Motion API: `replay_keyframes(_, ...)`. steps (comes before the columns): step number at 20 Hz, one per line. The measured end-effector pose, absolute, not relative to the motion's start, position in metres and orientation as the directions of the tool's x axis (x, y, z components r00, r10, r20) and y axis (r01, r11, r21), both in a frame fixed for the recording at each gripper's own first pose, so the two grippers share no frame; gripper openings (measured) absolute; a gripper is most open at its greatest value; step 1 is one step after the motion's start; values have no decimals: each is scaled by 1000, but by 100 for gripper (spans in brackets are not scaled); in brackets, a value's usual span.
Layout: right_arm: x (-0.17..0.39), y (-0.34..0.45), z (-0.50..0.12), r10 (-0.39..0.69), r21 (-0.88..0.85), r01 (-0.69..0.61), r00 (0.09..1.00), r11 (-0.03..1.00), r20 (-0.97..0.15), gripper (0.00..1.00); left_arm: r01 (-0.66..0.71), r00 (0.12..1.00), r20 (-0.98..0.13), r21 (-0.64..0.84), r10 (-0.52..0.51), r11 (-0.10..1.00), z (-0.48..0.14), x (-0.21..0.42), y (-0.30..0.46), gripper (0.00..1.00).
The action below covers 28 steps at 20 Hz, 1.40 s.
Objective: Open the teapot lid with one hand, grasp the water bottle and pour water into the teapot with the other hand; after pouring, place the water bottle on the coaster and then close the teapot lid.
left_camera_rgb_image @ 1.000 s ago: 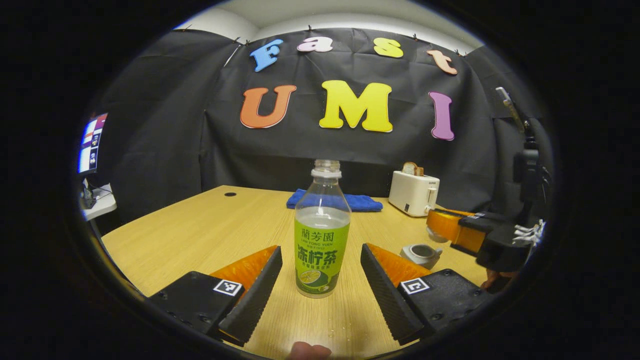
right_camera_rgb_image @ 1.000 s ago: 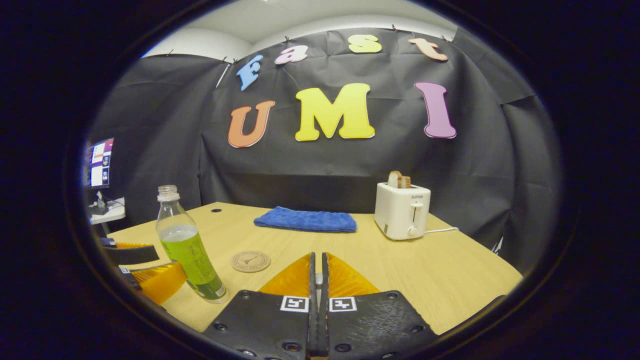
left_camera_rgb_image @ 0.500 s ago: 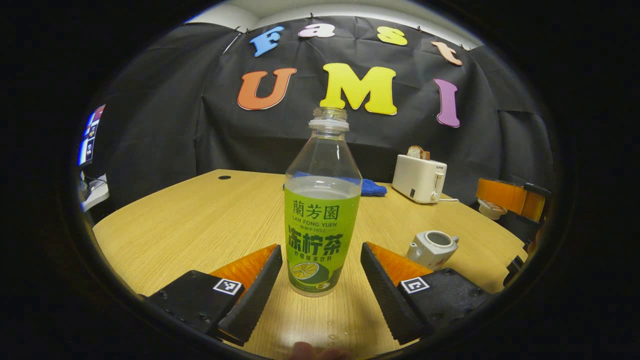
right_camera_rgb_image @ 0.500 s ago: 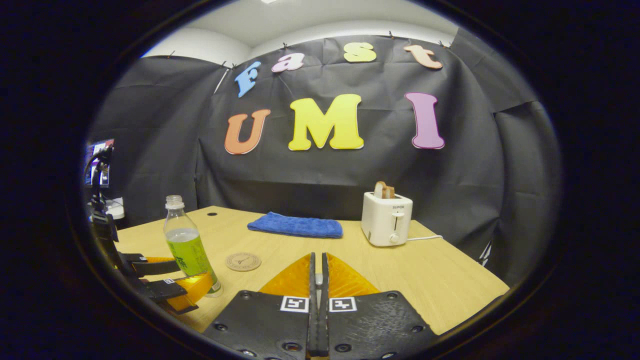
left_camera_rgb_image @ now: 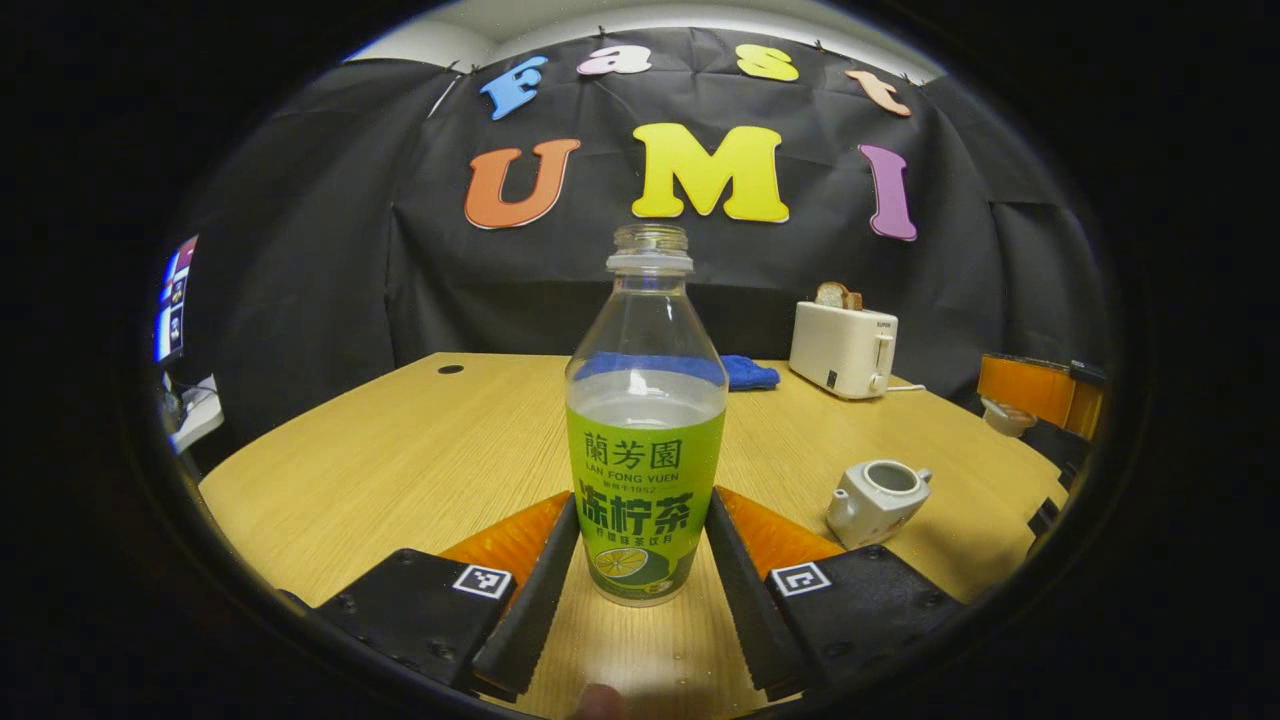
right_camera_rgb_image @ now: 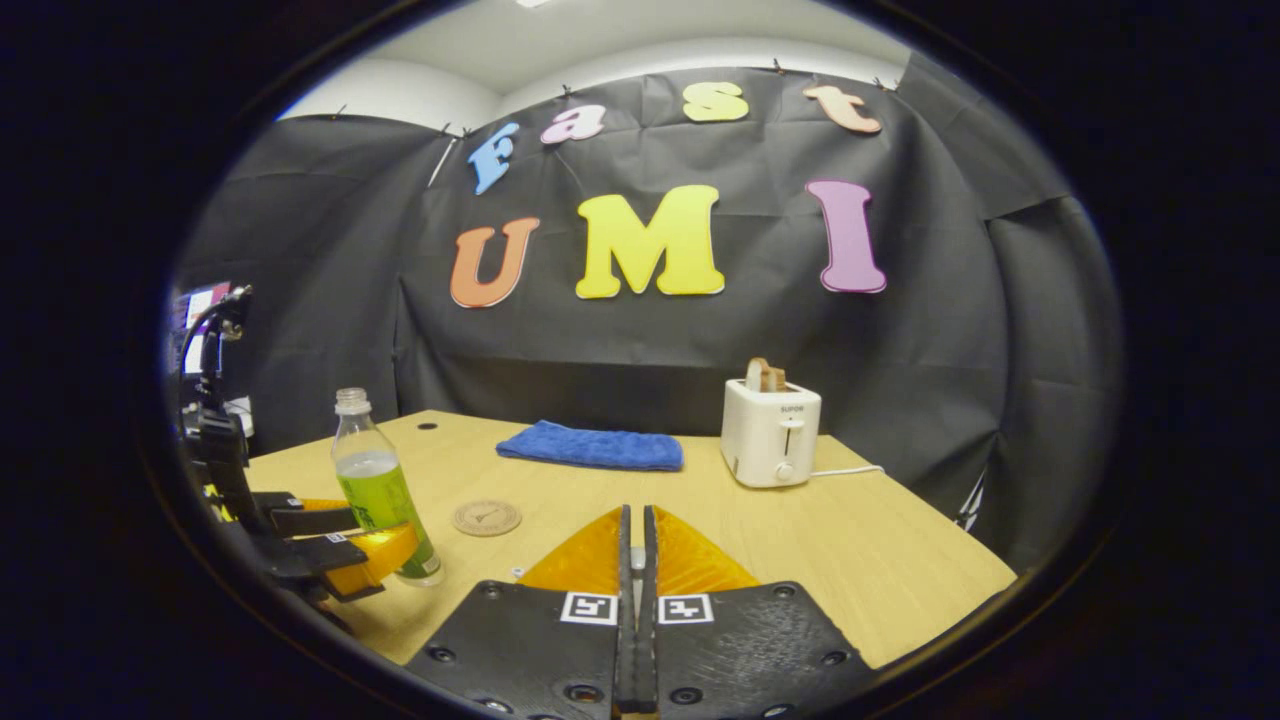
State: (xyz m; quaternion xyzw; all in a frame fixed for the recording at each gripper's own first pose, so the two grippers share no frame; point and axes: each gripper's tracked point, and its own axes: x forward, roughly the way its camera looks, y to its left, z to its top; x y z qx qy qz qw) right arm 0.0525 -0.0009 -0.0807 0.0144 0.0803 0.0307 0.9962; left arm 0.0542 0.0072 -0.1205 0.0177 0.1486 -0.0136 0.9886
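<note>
Left gripper view: the left gripper point(left_camera_rgb_image: 640, 570) has both fingers pressed on the label of the upright, uncapped water bottle point(left_camera_rgb_image: 645, 470) on the table point(left_camera_rgb_image: 400, 450). Right of it stands the lidless teapot point(left_camera_rgb_image: 878, 497). Right gripper view: the right gripper point(right_camera_rgb_image: 636, 560) is pinched narrow on the lid knob; the coaster point(right_camera_rgb_image: 486, 517) lies beyond, then the towel point(right_camera_rgb_image: 590, 446) and toaster point(right_camera_rgb_image: 770, 432).

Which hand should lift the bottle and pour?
Left. Its tool already has a finger on each side of the bottle. The right tool is shut, holding up the lid away from the open teapot.
</note>
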Motion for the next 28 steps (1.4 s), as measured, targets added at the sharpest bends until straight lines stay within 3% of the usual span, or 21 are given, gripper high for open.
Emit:
replay_keyframes(6,51,-18,-80,64,49,-57,986,997,-155,0,34,959,-275,371,75,928,-95,49,35,76)
replay_keyframes(11,46,-32,-81,67,51,-59,986,997,-155,0,76,963,-232,723,137,687,-80,51,48,75)
replay_keyframes(20,40,-52,-88,73,57,-64,982,996,-172,0,180,966,-224,942,129,284,-75,69,28,74)
replay_keyframes(28,37,-65,-95,72,65,-62,981,996,-182,0,237,963,-243,970,118,58,-83,74,9,74)
